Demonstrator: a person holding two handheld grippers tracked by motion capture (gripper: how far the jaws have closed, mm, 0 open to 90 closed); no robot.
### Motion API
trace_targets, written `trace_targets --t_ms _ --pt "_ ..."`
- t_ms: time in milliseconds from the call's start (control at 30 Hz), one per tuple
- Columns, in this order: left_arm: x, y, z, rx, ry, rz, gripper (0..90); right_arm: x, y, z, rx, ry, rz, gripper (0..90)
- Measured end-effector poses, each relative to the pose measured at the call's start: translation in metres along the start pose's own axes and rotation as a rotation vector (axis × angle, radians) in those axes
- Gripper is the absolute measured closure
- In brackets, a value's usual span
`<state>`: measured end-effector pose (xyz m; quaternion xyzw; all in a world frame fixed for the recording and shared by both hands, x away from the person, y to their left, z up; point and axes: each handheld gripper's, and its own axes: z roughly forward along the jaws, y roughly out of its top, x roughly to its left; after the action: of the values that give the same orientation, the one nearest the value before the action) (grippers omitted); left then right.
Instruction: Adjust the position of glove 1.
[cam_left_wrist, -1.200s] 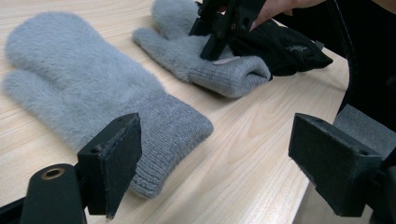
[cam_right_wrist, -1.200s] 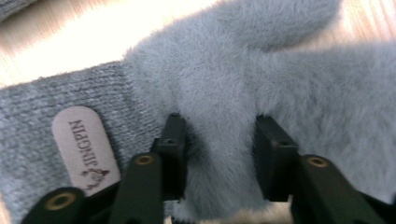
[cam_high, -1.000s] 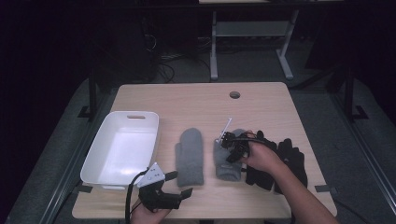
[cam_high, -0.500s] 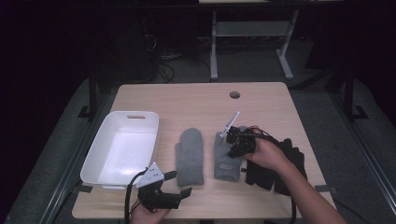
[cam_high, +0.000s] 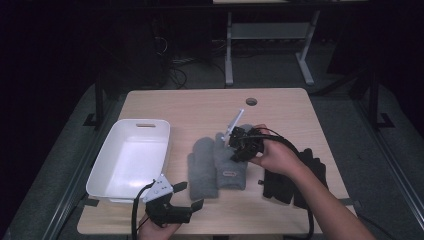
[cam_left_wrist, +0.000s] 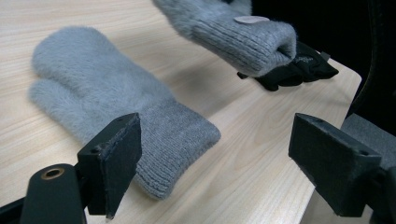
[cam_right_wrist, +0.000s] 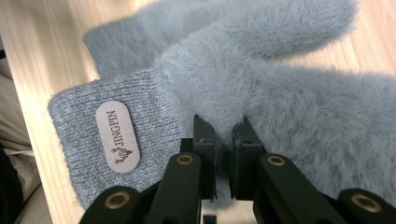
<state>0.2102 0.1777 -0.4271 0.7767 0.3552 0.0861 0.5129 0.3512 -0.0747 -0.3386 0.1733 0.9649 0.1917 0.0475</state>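
Note:
Two fluffy grey mittens are on the wooden table. One mitten lies flat. My right gripper is shut on the fuzzy part of the other mitten near its thumb and holds it above the table, cuff hanging. Its knit cuff bears a tan label. The lifted mitten hangs beyond the flat one. My left gripper rests open at the table's front edge, its jaws on either side of the flat mitten's cuff without touching it.
A white tray stands at the left of the table. Black gloves lie to the right under the person's right forearm. A round cable hole is at the back of the tabletop.
My right gripper has risen with the labelled mitten, lifting it off the table. The left gripper has stayed still.

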Motion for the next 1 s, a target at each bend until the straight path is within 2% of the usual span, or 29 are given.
trace_targets --t_ms 100,167,300,500,600,1000 --pt "0.0 0.001 -0.001 -0.002 0.001 0.007 17.1 0.002 0.008 0.0 0.004 0.0 -0.015 83.2" --pt "0.0 0.001 -0.001 -0.002 0.002 0.009 17.1 0.005 0.02 0.002 0.009 0.006 -0.035 83.1" --pt "0.001 0.001 -0.003 -0.014 0.003 0.003 16.7 0.007 0.032 0.007 0.018 0.02 -0.044 82.9" --pt "0.003 0.001 -0.007 -0.032 0.02 -0.009 16.6 0.012 0.057 0.031 0.054 0.048 -0.071 82.6" --pt "0.005 0.001 -0.007 -0.019 0.021 -0.004 16.6 0.013 0.064 0.039 0.067 0.057 -0.076 82.6" --pt "0.006 0.001 -0.007 -0.022 0.031 -0.022 16.7 0.02 0.08 0.062 0.121 0.087 -0.095 81.8"
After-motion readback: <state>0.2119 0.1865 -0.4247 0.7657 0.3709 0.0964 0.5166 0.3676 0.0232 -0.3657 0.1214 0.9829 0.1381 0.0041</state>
